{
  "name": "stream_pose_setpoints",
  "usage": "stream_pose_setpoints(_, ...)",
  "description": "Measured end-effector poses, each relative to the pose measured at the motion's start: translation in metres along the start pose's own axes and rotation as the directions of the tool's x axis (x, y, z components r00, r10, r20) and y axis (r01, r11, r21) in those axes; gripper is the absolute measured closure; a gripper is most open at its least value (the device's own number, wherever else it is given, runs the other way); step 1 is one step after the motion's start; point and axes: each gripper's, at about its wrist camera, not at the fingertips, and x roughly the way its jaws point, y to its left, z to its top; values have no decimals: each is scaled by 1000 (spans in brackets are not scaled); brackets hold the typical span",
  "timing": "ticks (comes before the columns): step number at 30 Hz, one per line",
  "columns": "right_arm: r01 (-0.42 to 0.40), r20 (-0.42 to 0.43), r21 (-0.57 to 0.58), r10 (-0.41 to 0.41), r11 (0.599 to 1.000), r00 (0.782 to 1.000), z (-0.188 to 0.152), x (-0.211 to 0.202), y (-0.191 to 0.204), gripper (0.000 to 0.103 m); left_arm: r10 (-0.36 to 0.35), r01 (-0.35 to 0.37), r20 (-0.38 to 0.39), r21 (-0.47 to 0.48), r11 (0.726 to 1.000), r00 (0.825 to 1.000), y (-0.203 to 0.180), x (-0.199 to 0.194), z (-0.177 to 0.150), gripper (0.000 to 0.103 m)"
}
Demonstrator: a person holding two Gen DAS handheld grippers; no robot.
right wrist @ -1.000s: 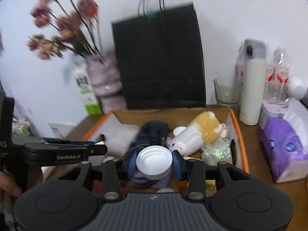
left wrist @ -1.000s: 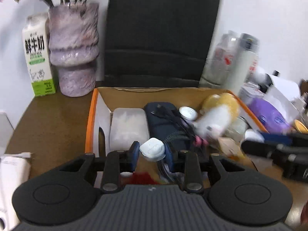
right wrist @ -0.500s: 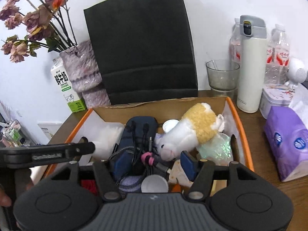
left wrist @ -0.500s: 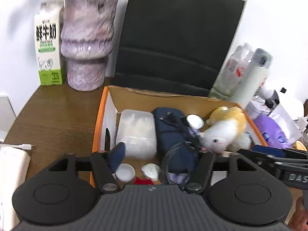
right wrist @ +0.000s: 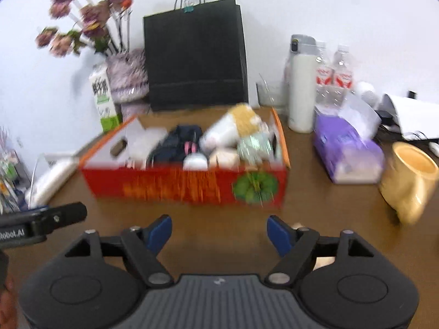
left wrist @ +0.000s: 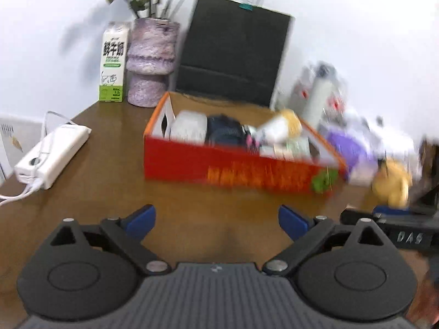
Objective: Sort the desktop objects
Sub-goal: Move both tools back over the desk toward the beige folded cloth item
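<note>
A red and orange cardboard box (left wrist: pixel 233 170) stands on the brown table; it also shows in the right wrist view (right wrist: pixel 178 186). It holds a white plush toy (right wrist: pixel 233 128), a dark blue pouch (right wrist: pixel 181 139), a clear plastic case (left wrist: pixel 189 127), a white lid (right wrist: pixel 194 161) and other small items. My left gripper (left wrist: pixel 216 220) is open and empty, held over bare table in front of the box. My right gripper (right wrist: pixel 219 233) is open and empty, also in front of the box.
A white power strip (left wrist: pixel 52 153) lies left. A milk carton (left wrist: pixel 112 63), a purple vase (left wrist: pixel 151 60) and a black paper bag (right wrist: pixel 194 54) stand behind the box. A white flask (right wrist: pixel 301 82), purple tissue pack (right wrist: pixel 348 148) and yellow mug (right wrist: pixel 411 181) stand right.
Both grippers let go of their white items into the box, opened wide, and pulled back from above the box to the table in front of it.
</note>
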Motion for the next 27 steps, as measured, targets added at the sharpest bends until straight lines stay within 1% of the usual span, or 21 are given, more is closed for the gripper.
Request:
stream_pose_setpoints(2, 11, -15, -6, -11, 1000, 1000, -27, -18, 3, 27, 70, -71, 19, 61, 996, 997, -6, -22, -30, 4)
stream_pose_setpoints(3, 9, -21, -16, -9, 1000, 1000, -43, -28, 6, 27, 100, -104, 41, 93, 990, 994, -9, -37, -47, 4)
stream_pose_setpoints(5, 20, -24, -24, -20, 1000, 999, -73, -53, 12, 27, 124, -130, 54, 123, 984, 991, -13, -66, -76, 4)
stream_pose_setpoints(6, 11, -17, -34, -11, 999, 1000, -90, -68, 15, 27, 110, -116, 63, 110, 987, 992, -13, -81, -90, 3)
stream_pose_setpoints(7, -5, -6, -44, 4, 999, 1000, -103, -82, 17, 26, 79, -85, 71, 91, 992, 994, -10, -94, -102, 0)
stream_pose_setpoints(8, -21, 10, -53, 22, 998, 1000, -116, -95, 19, 23, 55, -60, 78, 66, 996, 995, -5, -105, -113, 0)
stream_pose_setpoints(9, -41, 26, -73, 43, 996, 999, -127, -106, 22, 19, 59, -63, 72, 50, 997, 996, -3, -110, -117, 0)
stream_pose_setpoints(10, -53, 39, -93, 57, 994, 998, -134, -113, 24, 19, 68, -70, 53, 36, 997, 996, 0, -111, -118, 0)
stream_pose_setpoints(12, -59, 38, -112, 63, 992, 997, -139, -116, 26, 19, 71, -72, 37, 39, 997, 997, 1, -111, -117, 0)
stream_pose_setpoints(14, -45, 27, -83, 48, 996, 999, -135, -113, 26, 19, 85, -88, 52, 44, 995, 995, 0, -112, -116, 0)
stream_pose_setpoints(15, -46, 26, -57, 48, 997, 999, -133, -111, 25, 19, 80, -82, 59, 46, 996, 995, -1, -112, -115, 0)
stream_pose_setpoints(17, -49, 24, -34, 50, 998, 998, -131, -108, 23, 19, 77, -79, 35, 49, 996, 996, -2, -107, -116, 0)
stream_pose_setpoints(19, -31, 25, -30, 31, 999, 999, -132, -106, 20, 19, 72, -72, 15, 51, 996, 997, -3, -102, -117, 0)
stream_pose_setpoints(22, 4, 30, -19, -4, 1000, 1000, -134, -104, 10, 21, 56, -57, 16, 57, 997, 998, -5, -98, -114, 1)
stream_pose_setpoints(25, 48, 37, -18, -47, 999, 998, -125, -97, -3, 26, 36, -37, 14, 77, 996, 999, -11, -87, -102, 3)
stream_pose_setpoints(27, 86, 30, -30, -85, 996, 996, -112, -87, -12, 28, 14, -15, 10, 74, 997, 1000, -14, -76, -89, 5)
